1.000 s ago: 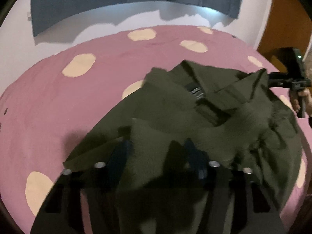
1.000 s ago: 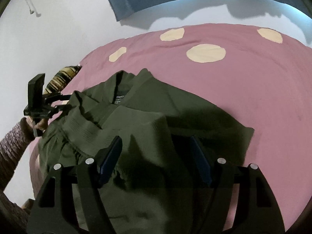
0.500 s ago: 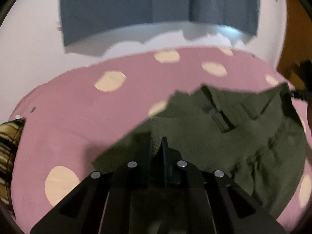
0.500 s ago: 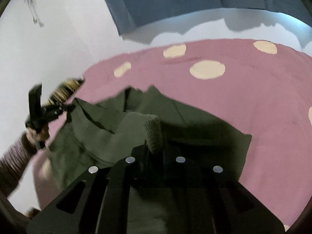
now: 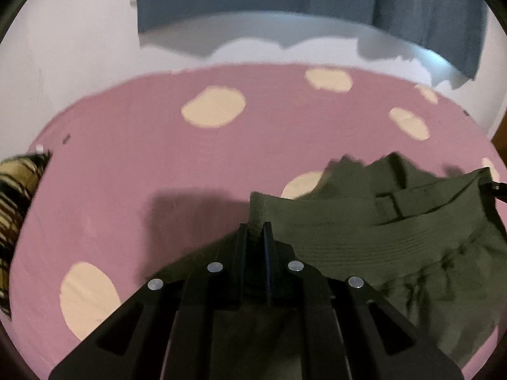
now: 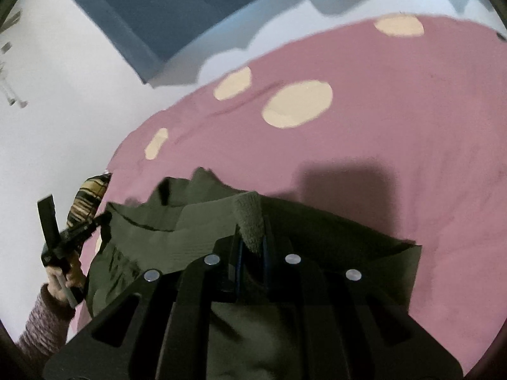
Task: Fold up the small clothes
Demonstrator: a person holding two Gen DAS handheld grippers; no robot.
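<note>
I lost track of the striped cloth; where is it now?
The striped cloth lies at the pink sheet's left edge in the left wrist view; in the right wrist view it is just behind the left gripper.

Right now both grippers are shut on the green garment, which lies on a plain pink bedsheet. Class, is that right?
Not quite. The bedsheet is pink with cream spots, as the left wrist view shows. The left gripper and right gripper are indeed shut on the green garment.
</note>
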